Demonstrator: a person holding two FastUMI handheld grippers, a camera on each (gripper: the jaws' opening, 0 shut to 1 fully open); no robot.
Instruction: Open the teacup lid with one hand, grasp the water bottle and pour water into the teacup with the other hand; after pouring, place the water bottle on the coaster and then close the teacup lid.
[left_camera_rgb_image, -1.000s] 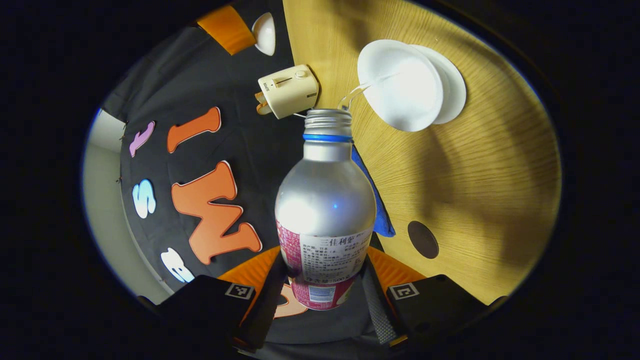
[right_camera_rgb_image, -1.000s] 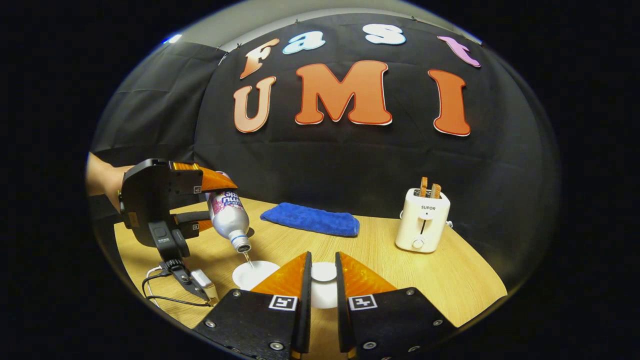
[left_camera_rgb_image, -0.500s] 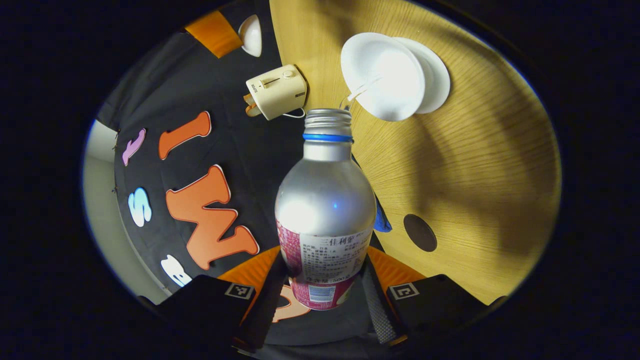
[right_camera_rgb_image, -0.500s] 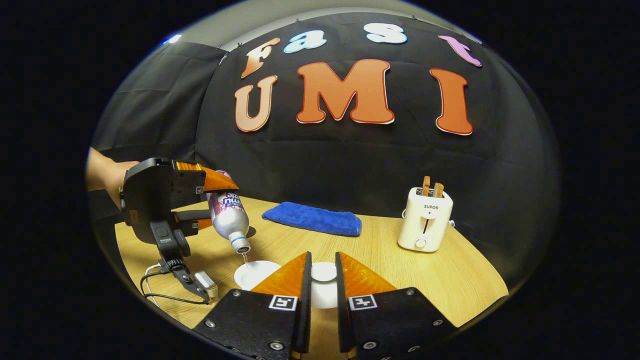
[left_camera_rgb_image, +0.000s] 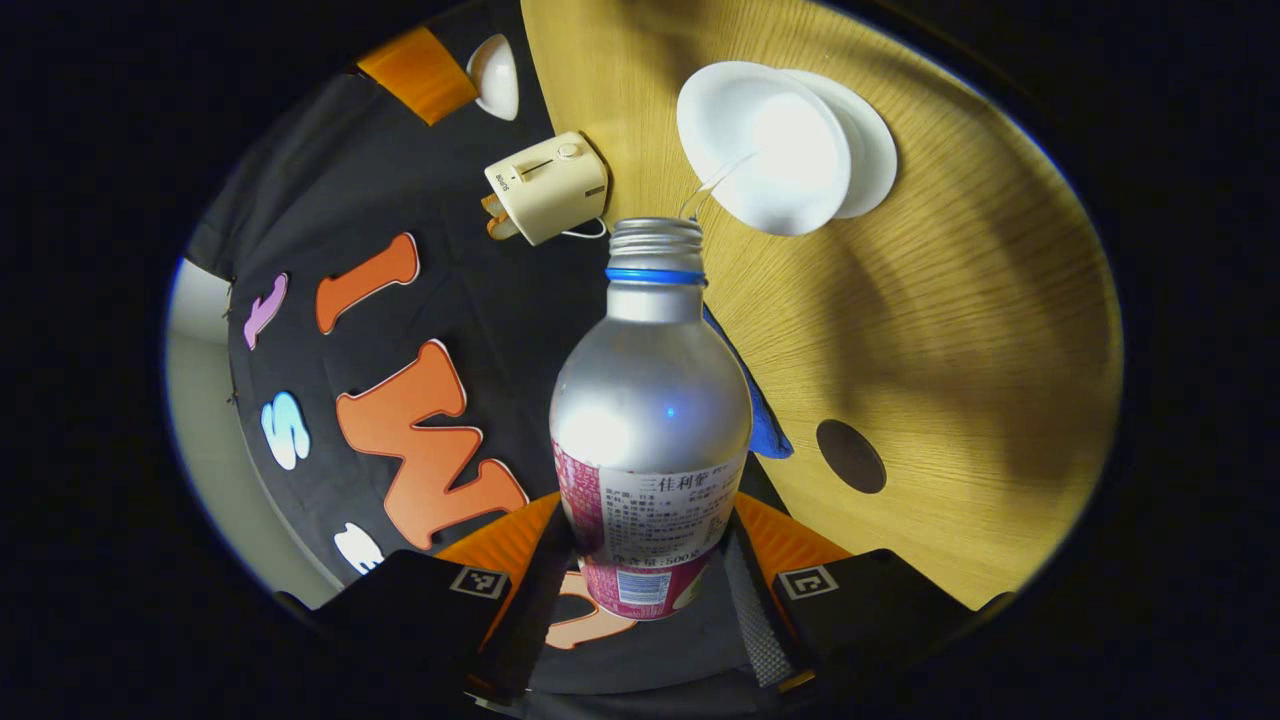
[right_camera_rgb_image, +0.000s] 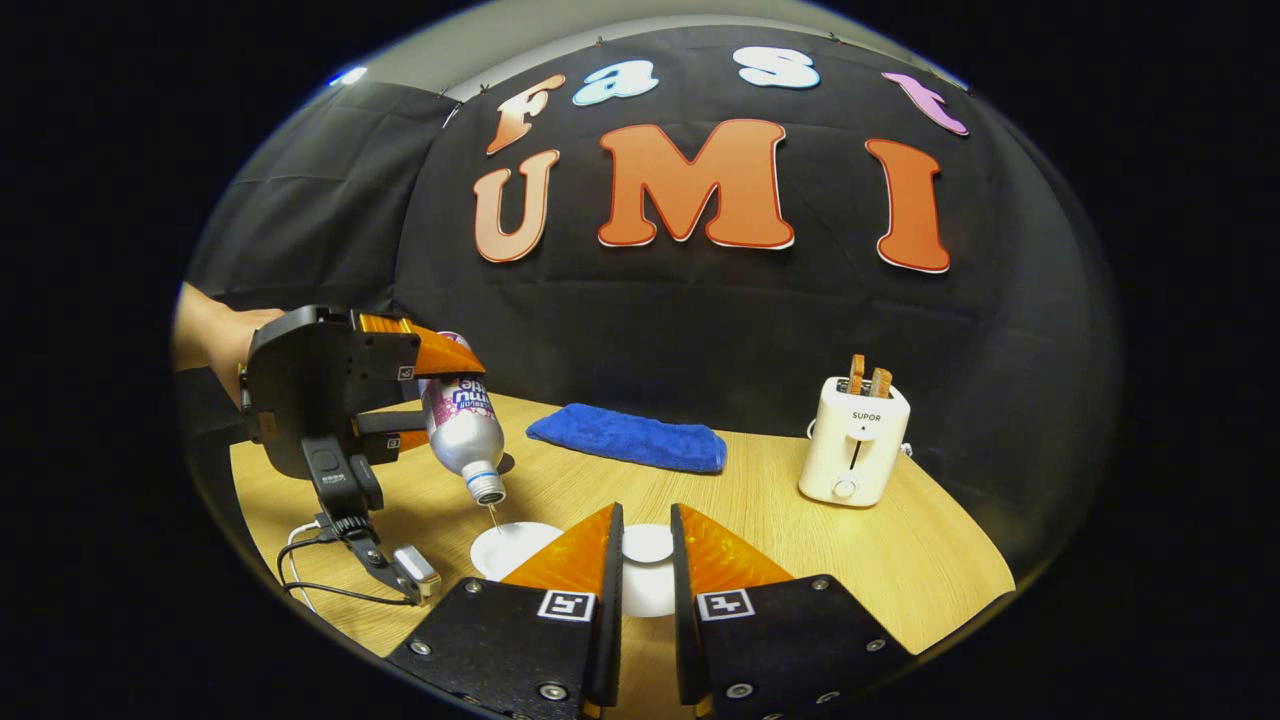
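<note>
Left gripper view, left to right. A cream toaster (left_camera_rgb_image: 545, 187) appeared tipped on its side against the booth wall, the view being rolled with the hand. At centre the left gripper (left_camera_rgb_image: 648, 560) was clamped on the water bottle (left_camera_rgb_image: 650, 420), one finger pressed to each flank of the labelled lower body. The bottle was uncapped, neck pointing away from the camera, and a thin stream of water (left_camera_rgb_image: 712, 185) ran from its mouth to the open white teacup (left_camera_rgb_image: 765, 145). The cup sat on a white saucer (left_camera_rgb_image: 875, 155) on the wooden table (left_camera_rgb_image: 960, 330). A blue cloth (left_camera_rgb_image: 765, 430) showed just behind the bottle's shoulder. The round dark coaster (left_camera_rgb_image: 851, 455) lay bare on the table, well apart from the cup.

Right gripper view, left to right. A hand (right_camera_rgb_image: 215, 335) held the left gripper (right_camera_rgb_image: 425, 395) at the left, bottle (right_camera_rgb_image: 465, 435) tilted neck-down above the teacup (right_camera_rgb_image: 505, 545). The blue cloth (right_camera_rgb_image: 630, 438) lay flat near the wall. The right gripper (right_camera_rgb_image: 646, 570) was pinched on the white lid (right_camera_rgb_image: 647, 545), its fingers close together with the lid's knob between them, raised beside the cup. The toaster (right_camera_rgb_image: 853, 440) stood upright at the right with two slices of toast in it.
</note>
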